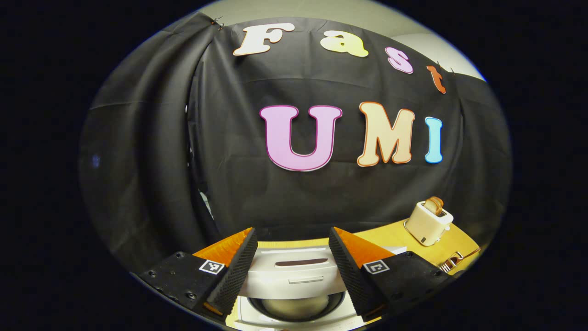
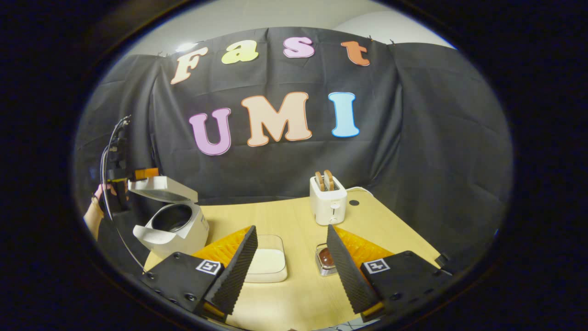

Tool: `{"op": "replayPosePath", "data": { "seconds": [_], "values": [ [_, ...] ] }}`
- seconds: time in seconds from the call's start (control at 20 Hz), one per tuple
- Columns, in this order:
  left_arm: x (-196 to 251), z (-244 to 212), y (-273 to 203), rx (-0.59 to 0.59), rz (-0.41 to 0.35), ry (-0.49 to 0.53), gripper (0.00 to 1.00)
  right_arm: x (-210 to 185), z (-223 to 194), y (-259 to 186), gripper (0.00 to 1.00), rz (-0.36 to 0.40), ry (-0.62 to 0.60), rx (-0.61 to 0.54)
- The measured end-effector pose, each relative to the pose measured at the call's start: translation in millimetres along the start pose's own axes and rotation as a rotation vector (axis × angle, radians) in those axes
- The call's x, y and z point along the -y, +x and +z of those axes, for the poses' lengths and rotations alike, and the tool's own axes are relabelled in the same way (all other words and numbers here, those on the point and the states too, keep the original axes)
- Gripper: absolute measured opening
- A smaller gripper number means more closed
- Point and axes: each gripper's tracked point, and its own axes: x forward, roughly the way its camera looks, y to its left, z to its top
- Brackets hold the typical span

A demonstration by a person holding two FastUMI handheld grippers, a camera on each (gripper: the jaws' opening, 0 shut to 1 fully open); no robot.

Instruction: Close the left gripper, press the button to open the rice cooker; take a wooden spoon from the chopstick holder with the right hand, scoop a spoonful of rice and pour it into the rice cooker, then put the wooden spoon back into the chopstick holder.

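Note:
The white rice cooker point(image 2: 177, 225) stands open at the table's left, its lid point(image 2: 161, 188) tipped up and back. My left gripper point(image 2: 120, 172), held by a hand, hovers just behind that lid. In the left gripper view my left gripper point(image 1: 292, 230) is open above the raised lid point(image 1: 294, 271) and the bare inner pot point(image 1: 296, 305). My right gripper point(image 2: 291, 227) is open above the table with nothing between its fingers. Below it lie a clear box of white rice point(image 2: 266, 262) and the metal chopstick holder point(image 2: 325, 261) with a brown wooden spoon in it, partly hidden by the right finger.
A cream toaster point(image 2: 328, 200) with two slices of bread stands at the back of the wooden table point(image 2: 285, 216); it is also at the right in the left gripper view as the toaster point(image 1: 429, 220). A small dark round spot point(image 2: 353, 202) lies beside it. Black cloth walls the booth behind.

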Motion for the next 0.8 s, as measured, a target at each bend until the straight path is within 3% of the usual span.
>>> {"op": "replayPosePath", "data": {
  "seconds": [0.25,0.55,0.8],
  "values": [
    [2,-85,-20,-0.101,-0.007,-0.021,0.92,-13,-4,13,0.94,0.036,0.003,-0.011],
    [5,-136,-22,-0.086,-0.015,0.015,0.92,-26,-8,19,0.94,0.059,-0.013,-0.015],
    [3,-136,-25,0.059,-0.022,0.009,0.92,-33,-17,22,0.94,0.065,-0.01,-0.036]
  ]
}}
